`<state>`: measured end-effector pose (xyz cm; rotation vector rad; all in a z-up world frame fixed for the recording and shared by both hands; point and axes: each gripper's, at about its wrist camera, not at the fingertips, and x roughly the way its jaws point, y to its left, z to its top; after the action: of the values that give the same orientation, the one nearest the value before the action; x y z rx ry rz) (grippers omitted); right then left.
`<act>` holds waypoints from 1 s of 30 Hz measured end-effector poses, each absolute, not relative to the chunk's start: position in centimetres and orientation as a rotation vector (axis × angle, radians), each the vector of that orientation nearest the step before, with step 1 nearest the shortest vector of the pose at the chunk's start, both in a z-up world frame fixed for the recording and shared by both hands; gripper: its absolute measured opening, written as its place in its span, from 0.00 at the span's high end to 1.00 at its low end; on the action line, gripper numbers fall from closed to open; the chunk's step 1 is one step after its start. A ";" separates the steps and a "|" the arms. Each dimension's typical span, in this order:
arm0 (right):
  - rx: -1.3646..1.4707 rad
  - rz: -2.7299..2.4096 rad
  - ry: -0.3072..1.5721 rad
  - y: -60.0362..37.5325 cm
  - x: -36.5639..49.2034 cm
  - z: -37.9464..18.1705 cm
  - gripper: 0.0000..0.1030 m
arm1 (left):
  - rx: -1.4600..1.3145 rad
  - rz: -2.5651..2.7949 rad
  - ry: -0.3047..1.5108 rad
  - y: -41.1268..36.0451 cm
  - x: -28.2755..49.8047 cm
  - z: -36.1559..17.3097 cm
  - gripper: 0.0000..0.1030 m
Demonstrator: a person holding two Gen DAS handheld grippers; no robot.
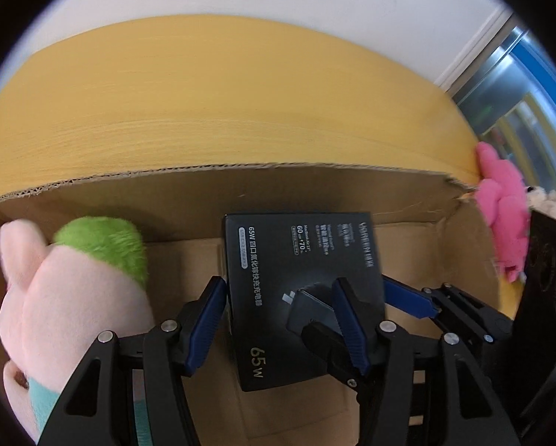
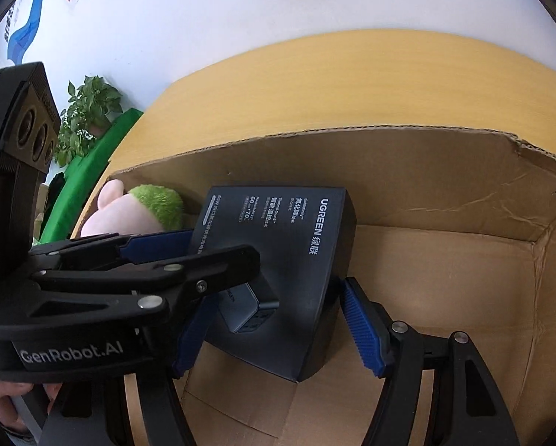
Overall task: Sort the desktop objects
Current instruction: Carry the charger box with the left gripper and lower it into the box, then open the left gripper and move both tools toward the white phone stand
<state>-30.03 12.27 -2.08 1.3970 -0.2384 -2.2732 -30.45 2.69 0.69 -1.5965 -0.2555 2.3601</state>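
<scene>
A black UGREEN 65W charger box [image 1: 300,297] [image 2: 278,260] sits tilted inside an open cardboard box [image 1: 203,193] [image 2: 445,260]. My left gripper [image 1: 281,319] straddles the charger box, one blue pad on its left edge and one over its top face; the jaws look spread apart. My right gripper [image 2: 278,327] has its blue pads on either side of the charger box, also spread. The left gripper [image 2: 188,256] crosses the right wrist view from the left. A pink plush with a green cap [image 1: 73,290] [image 2: 136,208] lies at the carton's left end.
The carton stands on a yellow wooden table [image 1: 222,104] [image 2: 352,85]. A bright pink plush [image 1: 500,215] hangs at the carton's right corner. A white wall lies behind; a potted plant [image 2: 88,111] and green board are at far left.
</scene>
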 end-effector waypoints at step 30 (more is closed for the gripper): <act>1.444 -2.325 -0.150 22.5 -4.0 1.4 0.00 | -1.367 2.535 -0.117 -5.7 -0.2 4.1 0.30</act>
<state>-4.04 22.51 1.40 1.4439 -0.1498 -2.3255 -0.23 -5.74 4.10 -1.3673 -0.1165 2.5351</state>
